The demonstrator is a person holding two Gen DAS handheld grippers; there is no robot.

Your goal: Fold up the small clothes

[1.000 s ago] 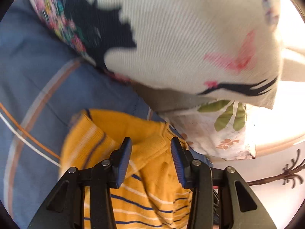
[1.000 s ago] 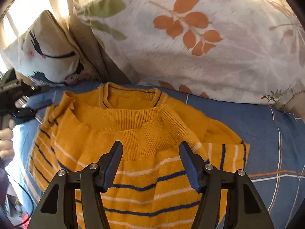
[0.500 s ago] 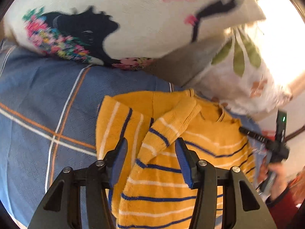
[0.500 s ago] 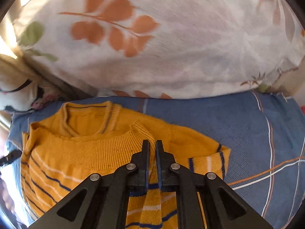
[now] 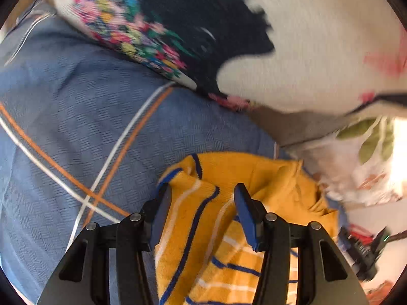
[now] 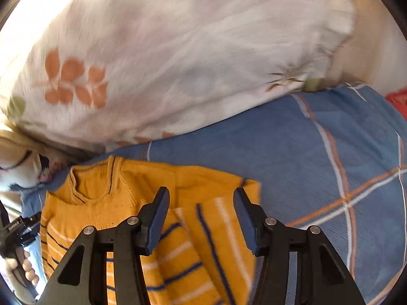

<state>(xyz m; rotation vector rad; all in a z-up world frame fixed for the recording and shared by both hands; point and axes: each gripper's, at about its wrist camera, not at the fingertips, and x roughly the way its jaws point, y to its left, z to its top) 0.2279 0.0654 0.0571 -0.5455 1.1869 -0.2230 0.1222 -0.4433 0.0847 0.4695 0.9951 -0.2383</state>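
Note:
A yellow sweater (image 6: 101, 208) with blue and white stripes lies on the blue checked bed cover (image 6: 305, 152), neckline toward the pillows. Its right sleeve (image 6: 218, 228) is folded in over the body. My right gripper (image 6: 201, 190) hovers over that sleeve with its jaws opening; the sleeve lies below them and the pads do not press it. In the left wrist view my left gripper (image 5: 202, 188) stands open low over the other striped sleeve (image 5: 193, 216), whose bunched fold rises between the fingers. The yellow shoulder (image 5: 267, 178) lies just beyond.
A cat-print pillow (image 5: 305, 38) and a leaf-print pillow (image 6: 178, 50) crowd the far edge behind the sweater. A hand (image 6: 23, 267) on the left gripper's handle shows at the right wrist view's left edge. Blue cover (image 5: 76, 127) stretches to either side of the garment.
The right gripper, shut on the sweater half a second ago, has let go and spread, and it has shifted right. The left gripper has dropped closer to its sleeve.

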